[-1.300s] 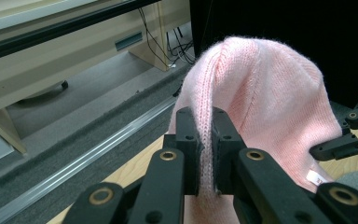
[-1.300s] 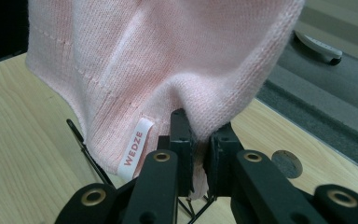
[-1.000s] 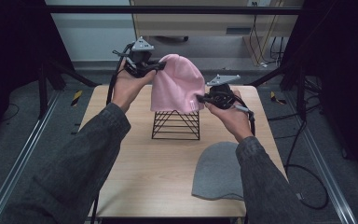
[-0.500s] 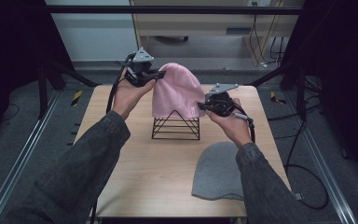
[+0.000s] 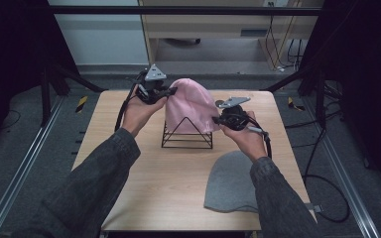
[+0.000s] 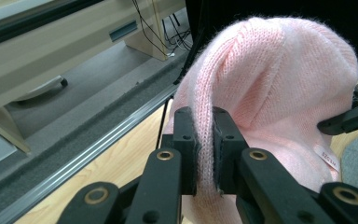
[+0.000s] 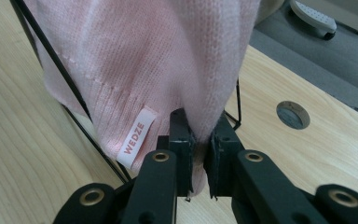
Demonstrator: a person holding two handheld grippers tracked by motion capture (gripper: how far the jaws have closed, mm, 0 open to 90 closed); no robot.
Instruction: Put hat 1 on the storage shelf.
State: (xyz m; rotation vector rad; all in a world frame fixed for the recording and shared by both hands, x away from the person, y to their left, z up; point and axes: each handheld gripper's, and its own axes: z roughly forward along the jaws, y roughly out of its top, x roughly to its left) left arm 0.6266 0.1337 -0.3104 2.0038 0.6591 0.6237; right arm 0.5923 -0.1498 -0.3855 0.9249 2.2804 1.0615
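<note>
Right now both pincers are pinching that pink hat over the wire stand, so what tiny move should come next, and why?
Probably ease both down together: the left gripper and right gripper each clamp a fold of the pink beanie, which only partly covers the wire stand.

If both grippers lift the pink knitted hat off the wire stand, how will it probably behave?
The pink hat is probably floppy: a fold of knit bunches between the left gripper jaws. It seems light, and the fuzzy knit pinched in the right gripper should hardly slip. Its hem may catch the wire stand.
</note>
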